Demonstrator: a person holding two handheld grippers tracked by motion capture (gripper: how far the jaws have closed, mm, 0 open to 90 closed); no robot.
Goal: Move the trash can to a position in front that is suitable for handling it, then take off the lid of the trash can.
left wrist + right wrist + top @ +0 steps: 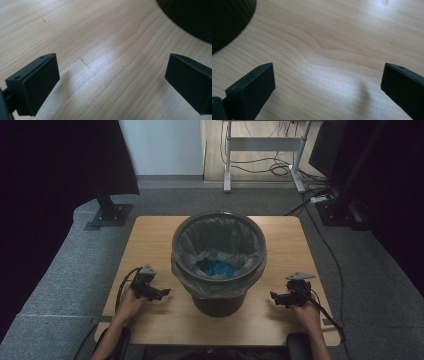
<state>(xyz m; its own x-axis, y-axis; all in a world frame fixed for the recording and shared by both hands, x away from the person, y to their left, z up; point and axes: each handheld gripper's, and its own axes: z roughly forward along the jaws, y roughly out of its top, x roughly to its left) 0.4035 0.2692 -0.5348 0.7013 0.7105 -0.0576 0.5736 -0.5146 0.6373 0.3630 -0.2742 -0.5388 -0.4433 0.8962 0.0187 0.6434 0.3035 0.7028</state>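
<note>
Centrally on the wooden table (pixel 150 240) stands a dark waste bin (pixel 218 297) lined with a clear plastic bag (pixel 197 237), and something crumpled and blue (pixel 218 268) lies at the bottom of it. Flanking the bin and apart from it, the left gripper (pixel 164 293) and the right gripper (pixel 274 296) point inward at its base, each with jaws spread wide over bare wood and nothing between them.
</note>
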